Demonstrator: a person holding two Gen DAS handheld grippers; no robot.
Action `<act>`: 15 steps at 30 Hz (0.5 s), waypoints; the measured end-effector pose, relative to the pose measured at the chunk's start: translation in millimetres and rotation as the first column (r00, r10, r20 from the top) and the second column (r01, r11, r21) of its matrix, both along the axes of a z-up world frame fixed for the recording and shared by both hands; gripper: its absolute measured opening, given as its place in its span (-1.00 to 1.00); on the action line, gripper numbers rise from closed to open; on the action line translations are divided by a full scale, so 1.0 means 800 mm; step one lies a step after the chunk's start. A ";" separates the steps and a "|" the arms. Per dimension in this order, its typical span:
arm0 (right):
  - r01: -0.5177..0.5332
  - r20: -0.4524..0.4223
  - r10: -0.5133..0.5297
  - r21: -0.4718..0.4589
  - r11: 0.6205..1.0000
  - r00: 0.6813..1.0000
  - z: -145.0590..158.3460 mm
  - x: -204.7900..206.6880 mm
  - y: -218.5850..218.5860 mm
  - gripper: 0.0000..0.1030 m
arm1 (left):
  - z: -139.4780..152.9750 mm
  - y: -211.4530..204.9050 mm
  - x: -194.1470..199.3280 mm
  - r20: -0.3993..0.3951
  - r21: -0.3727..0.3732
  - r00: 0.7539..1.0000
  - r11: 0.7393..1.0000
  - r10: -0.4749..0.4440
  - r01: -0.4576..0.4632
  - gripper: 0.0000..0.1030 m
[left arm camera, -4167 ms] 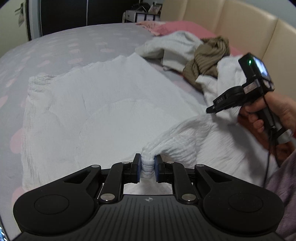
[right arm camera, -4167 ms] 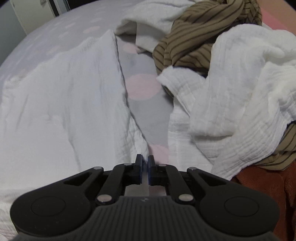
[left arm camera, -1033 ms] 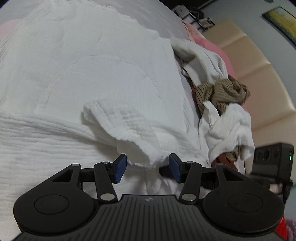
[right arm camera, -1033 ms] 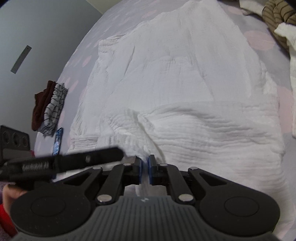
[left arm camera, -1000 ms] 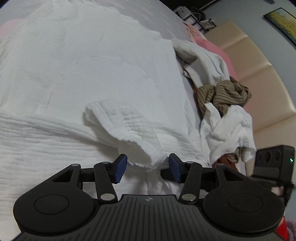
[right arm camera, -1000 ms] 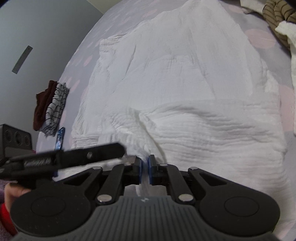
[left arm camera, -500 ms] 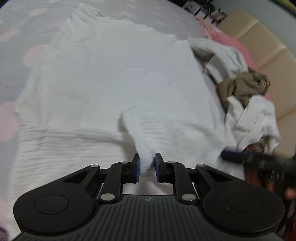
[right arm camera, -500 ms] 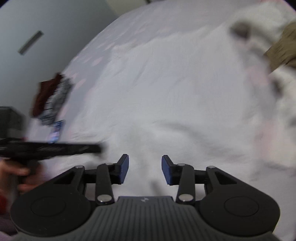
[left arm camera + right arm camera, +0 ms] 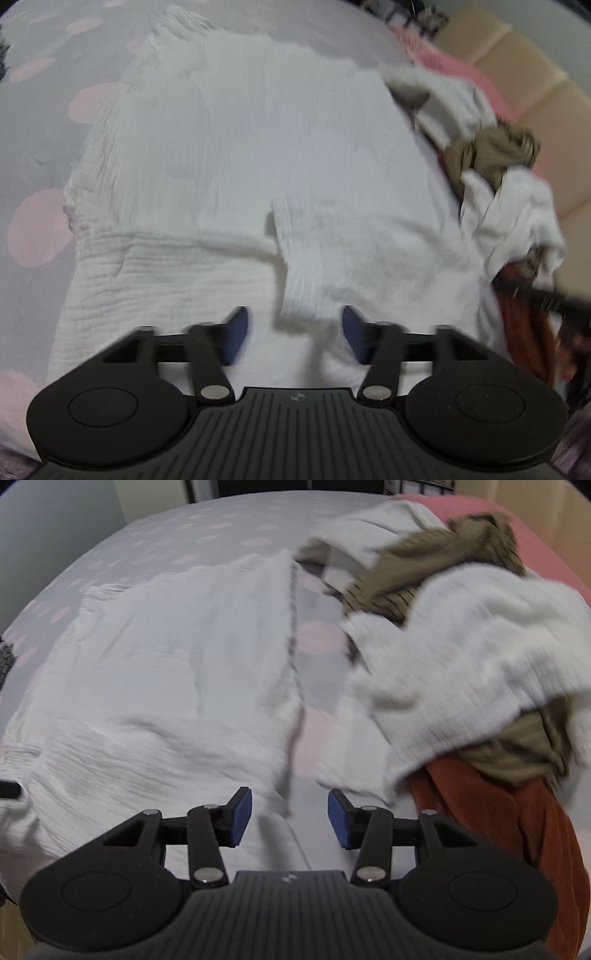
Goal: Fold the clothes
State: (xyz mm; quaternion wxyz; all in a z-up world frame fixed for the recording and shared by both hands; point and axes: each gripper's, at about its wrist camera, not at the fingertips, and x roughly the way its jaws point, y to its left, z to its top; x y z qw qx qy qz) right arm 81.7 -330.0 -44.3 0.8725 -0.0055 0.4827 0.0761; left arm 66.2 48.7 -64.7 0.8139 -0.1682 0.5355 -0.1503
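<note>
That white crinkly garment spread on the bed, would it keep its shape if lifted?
Probably not. The white garment lies in soft ripples and a folded flap droops, so it would likely sag. Its thin crinkled weave suggests it is light. The texture might grip rather than slip.

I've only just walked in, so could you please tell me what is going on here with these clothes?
A person is folding a white crinkled cotton garment spread flat on a grey bedsheet with pink dots. The left hand-held gripper is opening, with a folded flap of the garment between its jaws but not pinched. The right hand-held gripper is also opening at the garment's edge, holding nothing. A heap of white, brown and rust clothes waits alongside.
</note>
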 end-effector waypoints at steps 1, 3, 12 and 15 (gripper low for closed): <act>0.008 -0.006 -0.008 0.001 1.000 1.000 -0.003 -0.003 -0.003 -0.04 | -0.003 0.001 0.002 -0.013 -0.020 1.000 1.000 0.006 -0.006 0.10; 0.016 -0.013 -0.016 0.006 1.000 1.000 -0.007 -0.008 -0.008 -0.04 | -0.015 -0.004 0.008 -0.045 -0.037 0.999 0.999 0.014 -0.015 0.08; 0.056 0.019 -0.056 0.020 0.998 0.998 -0.001 -0.020 -0.028 -0.04 | -0.042 -0.022 0.016 -0.027 -0.004 1.000 1.000 -0.012 0.012 -0.85; 0.083 0.032 -0.084 0.024 0.996 0.996 0.003 -0.021 -0.040 -0.04 | 0.000 -0.017 0.005 0.076 -0.033 0.997 0.999 -0.011 0.013 -0.86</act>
